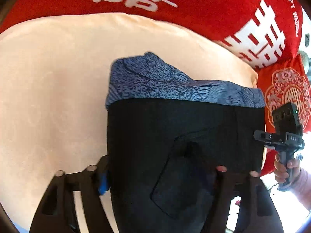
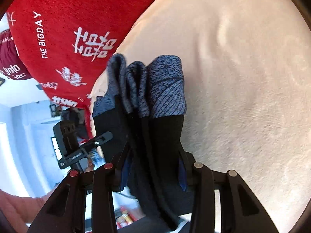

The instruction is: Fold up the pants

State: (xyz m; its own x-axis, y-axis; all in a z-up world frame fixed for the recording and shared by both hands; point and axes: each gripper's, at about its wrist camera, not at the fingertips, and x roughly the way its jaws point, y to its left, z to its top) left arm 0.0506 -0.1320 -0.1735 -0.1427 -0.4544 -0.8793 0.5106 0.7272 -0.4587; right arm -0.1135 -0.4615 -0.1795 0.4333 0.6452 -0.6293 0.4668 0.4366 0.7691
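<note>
Black pants with a blue patterned band lie on a cream sheet; a back pocket shows on top. My left gripper stands open and wide over their near end. Its blue pad is beside the cloth's left edge, and black cloth lies between the jaws. My right gripper is shut on the pants, which bunch into upright folds between its pads, with the blue band beyond. A hand holds that gripper at the pants' right edge in the left wrist view.
A red blanket with white characters lies along the far side of the sheet, next to a red patterned cushion. The cream sheet stretches wide to the right in the right wrist view. The bed's edge and a bright room show at the lower left there.
</note>
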